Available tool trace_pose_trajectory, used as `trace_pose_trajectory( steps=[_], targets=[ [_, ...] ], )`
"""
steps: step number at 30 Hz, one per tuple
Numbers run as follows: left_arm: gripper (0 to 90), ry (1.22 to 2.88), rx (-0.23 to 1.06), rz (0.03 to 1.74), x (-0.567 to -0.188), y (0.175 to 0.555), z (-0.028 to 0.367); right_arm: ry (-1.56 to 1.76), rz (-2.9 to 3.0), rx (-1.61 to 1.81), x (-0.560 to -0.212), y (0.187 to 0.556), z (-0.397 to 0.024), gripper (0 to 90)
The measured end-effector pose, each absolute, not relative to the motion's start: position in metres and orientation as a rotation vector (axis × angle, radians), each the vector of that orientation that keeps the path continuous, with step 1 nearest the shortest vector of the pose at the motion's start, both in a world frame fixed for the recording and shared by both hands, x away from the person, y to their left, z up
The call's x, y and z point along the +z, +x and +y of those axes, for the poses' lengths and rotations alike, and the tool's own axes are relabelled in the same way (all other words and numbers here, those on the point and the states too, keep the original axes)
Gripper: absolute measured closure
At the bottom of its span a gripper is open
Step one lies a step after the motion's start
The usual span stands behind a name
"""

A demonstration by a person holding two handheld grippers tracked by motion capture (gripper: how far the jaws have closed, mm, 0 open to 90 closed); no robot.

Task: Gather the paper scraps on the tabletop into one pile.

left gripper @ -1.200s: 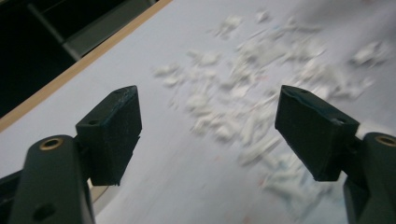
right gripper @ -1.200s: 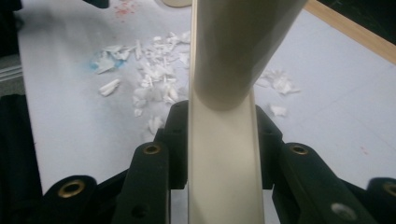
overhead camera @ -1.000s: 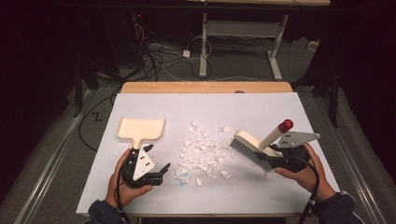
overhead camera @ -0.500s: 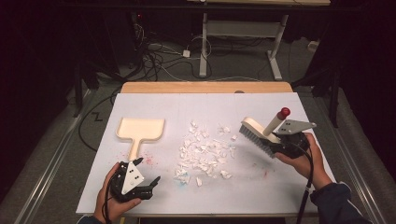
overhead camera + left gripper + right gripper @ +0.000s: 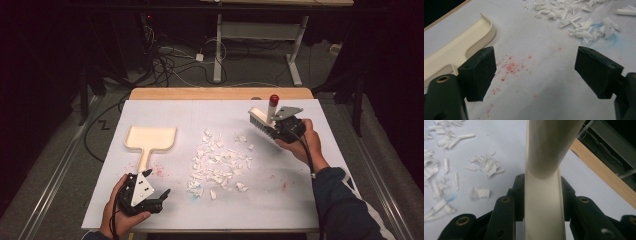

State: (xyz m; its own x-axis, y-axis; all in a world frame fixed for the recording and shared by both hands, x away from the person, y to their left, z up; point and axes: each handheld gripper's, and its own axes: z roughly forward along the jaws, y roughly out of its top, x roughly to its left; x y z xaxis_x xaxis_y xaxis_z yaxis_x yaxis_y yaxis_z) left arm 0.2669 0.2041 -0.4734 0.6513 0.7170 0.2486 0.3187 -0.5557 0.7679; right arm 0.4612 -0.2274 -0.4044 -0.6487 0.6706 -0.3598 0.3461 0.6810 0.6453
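Right gripper (image 5: 281, 126) jaws clamped on the cream hand brush (image 5: 260, 120) – sweep the white paper scraps (image 5: 220, 160) left, bristles low; left gripper (image 5: 150, 197) jaws wide, cream plastic dustpan (image 5: 149, 139) waiting.

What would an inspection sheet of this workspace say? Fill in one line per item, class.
Surface: white sheet with red and blue stains.
Job's things: brush lifted at far right; dustpan flat at left; paper scraps in the middle.
Clutter: nothing seen.
Grippers: left gripper open, empty; right gripper shut on brush.
Cables: cable along the right forearm; floor cables.
Surroundings: dark room, desk legs behind.
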Motion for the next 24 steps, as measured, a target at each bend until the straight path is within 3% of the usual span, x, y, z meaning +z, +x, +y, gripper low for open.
trace_pose_trajectory(
  steps=[9, 17, 24],
  targets=[
    [16.4, 2.199, 0.712, 0.775, -0.478, 0.267, 0.200, 0.641, 2.339, 0.579, -0.432, 0.470, -0.170, 67.9],
    [16.5, 2.205, 0.703, 0.768, -0.479, 0.267, 0.198, 0.497, 2.426, 0.714, -0.442, 0.429, -0.145, 67.5],
    [16.5, 2.219, 0.698, 0.756, -0.479, 0.266, 0.195, 0.378, 2.487, 0.829, -0.434, 0.380, -0.152, 67.7]
  ],
)
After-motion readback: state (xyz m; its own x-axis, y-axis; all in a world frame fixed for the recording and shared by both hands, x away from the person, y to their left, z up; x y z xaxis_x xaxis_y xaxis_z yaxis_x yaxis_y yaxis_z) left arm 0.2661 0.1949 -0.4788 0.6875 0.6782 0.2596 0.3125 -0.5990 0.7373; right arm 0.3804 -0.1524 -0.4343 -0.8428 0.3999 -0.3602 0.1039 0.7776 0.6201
